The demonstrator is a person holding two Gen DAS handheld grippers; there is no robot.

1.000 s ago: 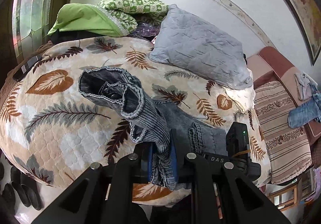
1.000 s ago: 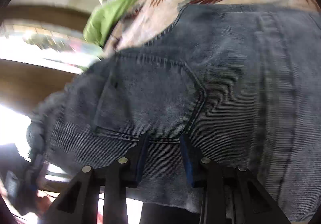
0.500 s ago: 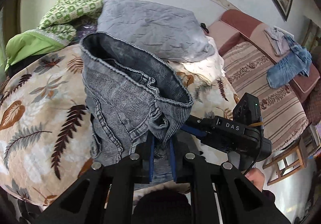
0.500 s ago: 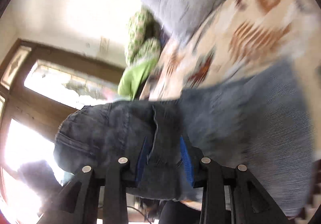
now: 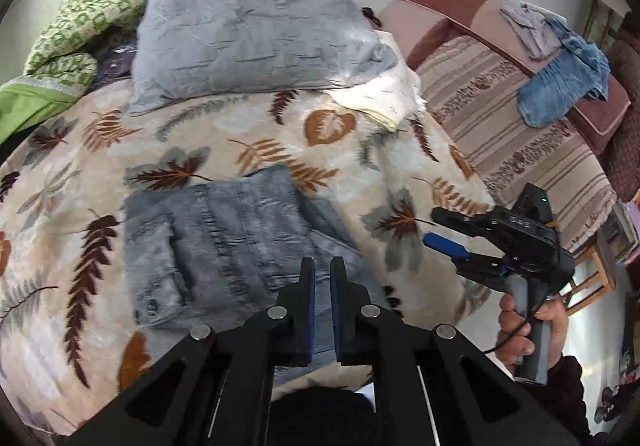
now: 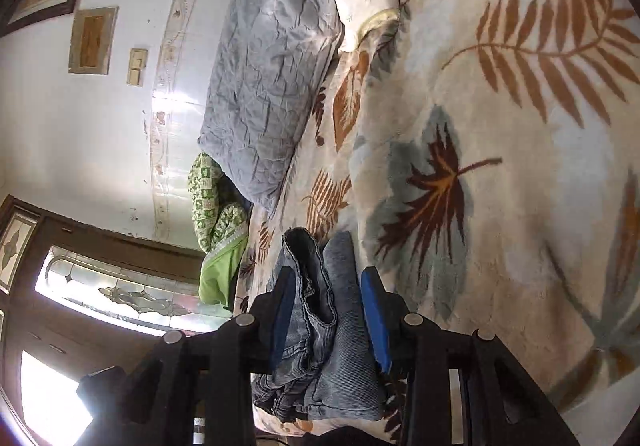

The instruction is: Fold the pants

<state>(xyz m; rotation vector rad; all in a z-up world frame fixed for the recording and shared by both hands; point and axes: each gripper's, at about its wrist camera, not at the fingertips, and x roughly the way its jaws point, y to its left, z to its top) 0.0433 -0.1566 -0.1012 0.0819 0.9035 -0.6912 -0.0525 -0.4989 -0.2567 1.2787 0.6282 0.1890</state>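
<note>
Grey-blue denim pants point(image 5: 224, 242) lie folded in a flat rectangle on the leaf-patterned blanket point(image 5: 168, 150). My left gripper point(image 5: 322, 278) hovers over their near right edge with a narrow gap between its jaws and nothing in them. My right gripper point(image 5: 438, 230) is off the pants to the right, jaws apart, held by a hand. In the right wrist view the pants' folded edge point(image 6: 320, 310) shows between the open jaws of my right gripper point(image 6: 326, 278), which do not pinch it.
A grey pillow point(image 5: 248, 38) and a white pillow point(image 5: 384, 94) lie at the head of the bed. Green cloths point(image 5: 68, 46) are piled at the far left. A striped sofa point(image 5: 512, 118) with blue clothes point(image 5: 560, 86) stands to the right.
Both grippers carried the pants' end over and laid it down, so the pants now lie folded flat. Both let go; the right gripper opened and drew off to the right.
</note>
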